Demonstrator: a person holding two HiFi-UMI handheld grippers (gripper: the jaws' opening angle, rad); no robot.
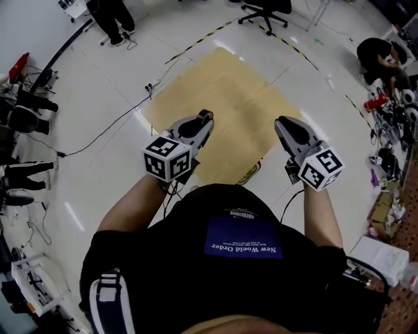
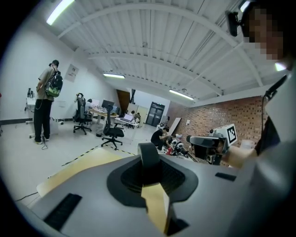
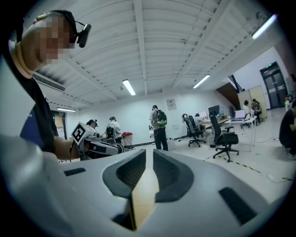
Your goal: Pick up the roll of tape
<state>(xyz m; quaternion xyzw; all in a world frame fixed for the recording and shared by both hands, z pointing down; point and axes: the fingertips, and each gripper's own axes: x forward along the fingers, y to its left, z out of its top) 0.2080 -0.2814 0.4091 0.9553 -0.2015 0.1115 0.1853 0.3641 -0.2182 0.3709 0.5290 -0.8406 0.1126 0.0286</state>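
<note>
A dark roll of tape (image 2: 148,155) stands edge-on between the pads of my left gripper (image 2: 149,167), which is shut on it. In the head view the left gripper (image 1: 205,120) is held up in front of the person's chest, high above the floor, and the tape (image 1: 206,114) shows as a dark ring at its tip. My right gripper (image 1: 282,122) is held up at a similar height to the right. Its jaws stand a narrow slit apart in the right gripper view (image 3: 148,169), with nothing between them.
A yellowish mat (image 1: 228,91) lies on the pale floor below both grippers. Cables (image 1: 111,127) run across the floor at left. An office chair (image 1: 264,13) and a standing person (image 1: 114,19) are at the back. A crouching person (image 1: 379,55) and clutter fill the right side.
</note>
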